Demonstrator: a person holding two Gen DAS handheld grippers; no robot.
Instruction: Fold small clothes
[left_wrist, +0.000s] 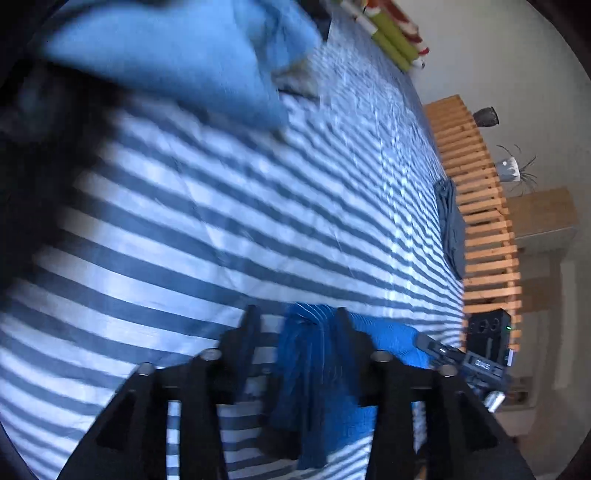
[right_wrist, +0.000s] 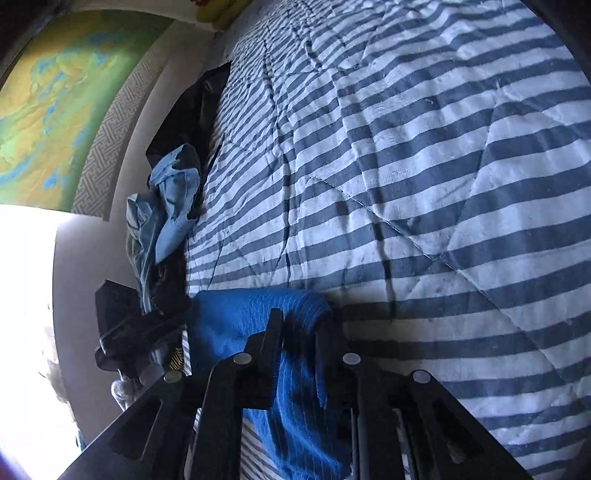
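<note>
Blue ribbed knit garment (left_wrist: 317, 373), one item, small, deep blue with fine pale lines, held up at both ends over the striped quilt (left_wrist: 221, 229). Left gripper (left_wrist: 295, 317): black fingers part-way closed, the cloth bunched between them and lying against the inner face of the right-hand finger, a fold hanging down below the tips; a gap shows between the cloth and the other finger. Right gripper (right_wrist: 301, 321): black fingers set narrowly apart, the rolled edge of the same garment (right_wrist: 258, 317) pinched between them, the rest draping down toward the camera and spreading leftward over the quilt (right_wrist: 424, 166). In the left wrist view the garment runs on to the right of the fingers toward a second black device (left_wrist: 469, 360), partly seen, low at the bed's edge. Quilt: blue-grey and white stripes, stitched in diagonal lines, creased. Light blue cloth (left_wrist: 177, 55), blurred, lies on the quilt well apart from the garment, toward the far end of the left wrist view. Heap of other clothes (right_wrist: 166, 192), pale blue over black, sits at the quilt's edge near the garment in the right wrist view. Slatted wooden panel (left_wrist: 476, 206) beside the bed; dark cloth (left_wrist: 448, 218) against it. Potted plant (left_wrist: 511, 170) and dark pot (left_wrist: 487, 116) on the wall side. Green and yellow map (right_wrist: 48, 107) on the wall.
</note>
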